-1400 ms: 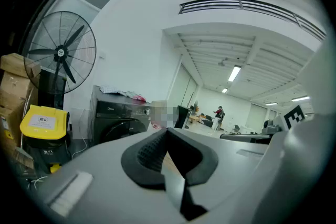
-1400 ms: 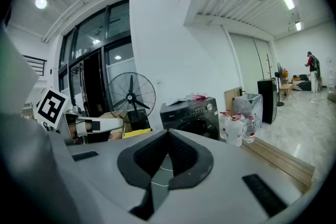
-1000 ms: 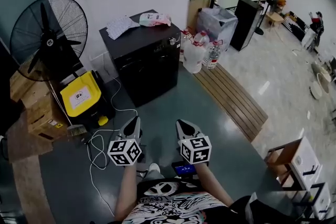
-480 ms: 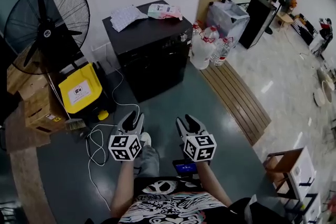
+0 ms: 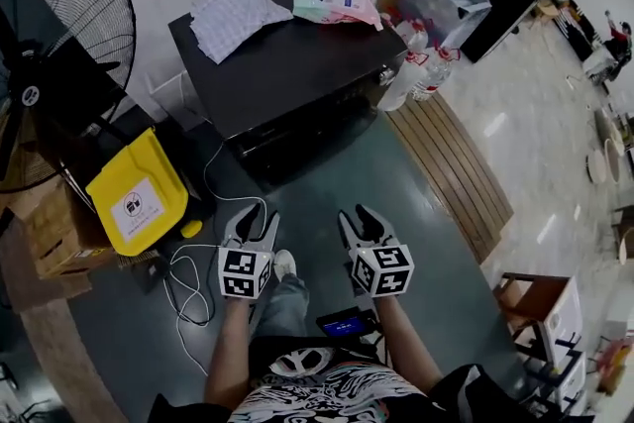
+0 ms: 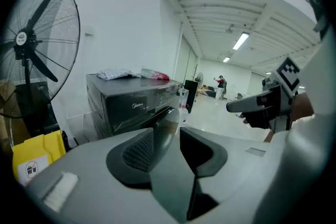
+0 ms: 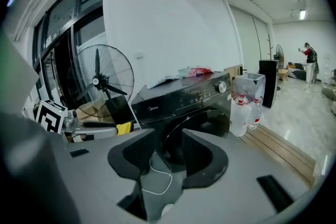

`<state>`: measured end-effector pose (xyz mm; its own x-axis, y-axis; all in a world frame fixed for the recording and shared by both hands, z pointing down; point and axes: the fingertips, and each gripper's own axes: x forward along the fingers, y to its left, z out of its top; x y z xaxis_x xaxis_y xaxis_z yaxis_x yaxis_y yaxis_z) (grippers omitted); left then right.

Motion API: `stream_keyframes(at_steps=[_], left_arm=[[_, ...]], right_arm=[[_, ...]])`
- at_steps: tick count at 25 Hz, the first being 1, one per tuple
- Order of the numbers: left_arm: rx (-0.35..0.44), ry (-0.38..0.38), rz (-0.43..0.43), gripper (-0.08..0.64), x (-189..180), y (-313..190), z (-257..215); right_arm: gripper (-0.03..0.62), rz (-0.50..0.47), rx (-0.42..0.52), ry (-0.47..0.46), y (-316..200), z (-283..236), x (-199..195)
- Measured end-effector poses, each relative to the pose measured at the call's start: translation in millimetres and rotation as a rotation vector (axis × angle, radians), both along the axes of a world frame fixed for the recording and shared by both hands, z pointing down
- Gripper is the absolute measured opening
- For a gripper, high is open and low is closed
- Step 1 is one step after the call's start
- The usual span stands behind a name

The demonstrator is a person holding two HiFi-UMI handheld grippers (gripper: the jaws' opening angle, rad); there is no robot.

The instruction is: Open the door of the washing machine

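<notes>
Tongs first, from the head view: left gripper point(image 5: 250, 216) and right gripper point(image 5: 359, 218) sit side by side low in the picture, both with jaws parted and nothing in them; they have just been opening. The washing machine point(image 5: 287, 64) stands straight ahead of them, well apart, across bare floor. Its dark front turns toward me, and both grippers line up roughly with that front. Neither looks clearly nearer.

Left gripper view: my left gripper point(image 6: 176, 129) has its jaws spread, with only floor and the machine's lower front showing through the gap. The washing machine point(image 6: 131, 105) lies ahead, seen from a little to its side, so I get just the edge of the door point(image 6: 169, 113) past the left jaw.

Right gripper view: my right gripper point(image 7: 168, 140) is likewise spread and empty; a white cable point(image 7: 157, 178) shows in the gap, but it lies on the floor beyond. The round door point(image 7: 210, 120) faces this gripper nearly square, ahead and slightly to the right of the jaws. I judge the right hand the better placed to reach it. I cannot tell where its handle lies.
</notes>
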<state>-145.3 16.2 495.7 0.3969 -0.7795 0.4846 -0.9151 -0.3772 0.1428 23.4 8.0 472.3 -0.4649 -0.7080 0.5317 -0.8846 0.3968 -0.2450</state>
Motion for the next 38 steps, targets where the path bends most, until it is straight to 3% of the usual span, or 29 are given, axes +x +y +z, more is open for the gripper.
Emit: stream_keyframes(at_steps=[6, 18, 23, 34, 38], left_arm=[[-0.076, -0.002, 0.064, 0.155, -15.9, -66.8, 58.6], [-0.161, -0.052, 0.133, 0.166, -4.8, -116.7, 133.0], [-0.180, -0.106, 0.131, 0.196, 2.7, -130.4, 152.8], [-0.262, -0.113, 0.086, 0.190, 13.1, -157.8, 227.3], [-0.246, -0.119, 0.092, 0.169, 13.4, -169.1, 238.3]], right_arm=[[0.163, 0.036, -0.041, 0.040, -71.6, 25.0, -30.2], [0.163, 0.071, -0.129, 0.056, -93.5, 68.0, -14.1], [0.163, 0.067, -0.148, 0.051, -97.7, 77.0, 0.3], [0.163, 0.027, -0.200, 0.046, -114.5, 129.8, 10.4], [0.163, 0.021, -0.219, 0.036, -114.6, 145.6, 10.0]])
